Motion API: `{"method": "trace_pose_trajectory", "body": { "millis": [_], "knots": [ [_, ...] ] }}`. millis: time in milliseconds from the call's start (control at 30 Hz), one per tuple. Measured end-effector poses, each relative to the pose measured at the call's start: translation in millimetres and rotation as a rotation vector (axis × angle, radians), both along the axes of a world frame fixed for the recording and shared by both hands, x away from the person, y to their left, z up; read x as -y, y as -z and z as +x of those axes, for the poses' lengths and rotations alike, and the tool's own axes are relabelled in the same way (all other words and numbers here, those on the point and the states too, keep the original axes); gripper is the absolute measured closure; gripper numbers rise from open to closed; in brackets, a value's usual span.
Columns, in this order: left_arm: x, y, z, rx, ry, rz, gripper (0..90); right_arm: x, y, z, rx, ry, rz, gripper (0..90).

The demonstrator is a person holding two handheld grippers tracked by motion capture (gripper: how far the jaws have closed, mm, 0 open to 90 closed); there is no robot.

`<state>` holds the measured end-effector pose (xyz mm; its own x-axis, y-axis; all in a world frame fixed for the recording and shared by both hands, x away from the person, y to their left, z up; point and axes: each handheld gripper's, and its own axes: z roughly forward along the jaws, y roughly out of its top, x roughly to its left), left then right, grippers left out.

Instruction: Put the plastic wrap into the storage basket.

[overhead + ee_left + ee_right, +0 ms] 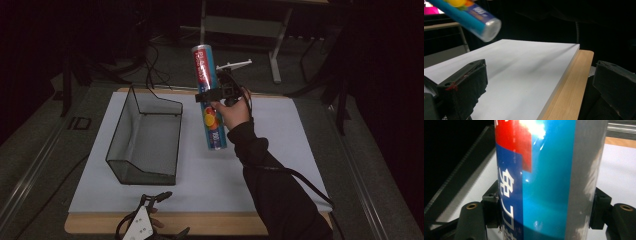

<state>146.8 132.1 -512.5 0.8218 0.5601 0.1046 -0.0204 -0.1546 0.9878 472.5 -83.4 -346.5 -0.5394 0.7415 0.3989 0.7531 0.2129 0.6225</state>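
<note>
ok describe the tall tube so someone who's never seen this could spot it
On the white sheet covering the table, right of the black mesh basket, the right gripper holds it above the surface. The tube is a long blue cylinder with red patches.

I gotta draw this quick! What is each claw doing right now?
Left claw: open, holding nothing, low at the table's near edge.
Right claw: shut on the blue tube, lifted above the white sheet.
</note>
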Motion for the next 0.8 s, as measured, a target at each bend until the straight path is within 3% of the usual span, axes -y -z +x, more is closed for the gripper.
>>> {"method": "trace_pose_trajectory", "body": {
  "millis": [67, 100, 233, 367, 500, 633, 800],
  "knots": [
    [-0.7, -0.5, -0.1, 0.002, -0.001, -0.004, 0.2, -5.2, -0.5, -1.7, 0.011, 0.002, -0.001, 31.7],
    [-1.4, -1.0, -0.1, 0.003, -0.002, -0.003, 0.2, -20.3, 0.5, -5.5, 0.029, -0.002, -0.001, 31.7],
    [-1.6, -1.3, -0.2, 0.01, -0.016, 0.0, 0.2, -32.4, 3.5, -8.0, 0.011, -0.003, 0.052, 31.7],
    [-7.8, -6.1, -5.1, 0.07, -0.13, -0.013, 0.2, -56.2, 10.6, -15.7, 0.007, 0.009, 0.135, 31.7],
    [-12.1, -6.4, -6.5, 0.05, -0.123, -0.043, 0.1, -74.1, 19.9, -20.1, -0.005, -0.007, 0.198, 31.7],
    [-10.0, -6.0, -6.9, 0.047, -0.105, -0.034, 0.2, -87.9, 31.5, -23.9, 0.014, -0.03, 0.229, 31.6],
    [-9.5, -5.8, -7.0, 0.049, -0.101, -0.021, 0.2, -97.8, 48.7, -25.3, -0.012, 0.009, 0.271, 31.6]
  ]
}}
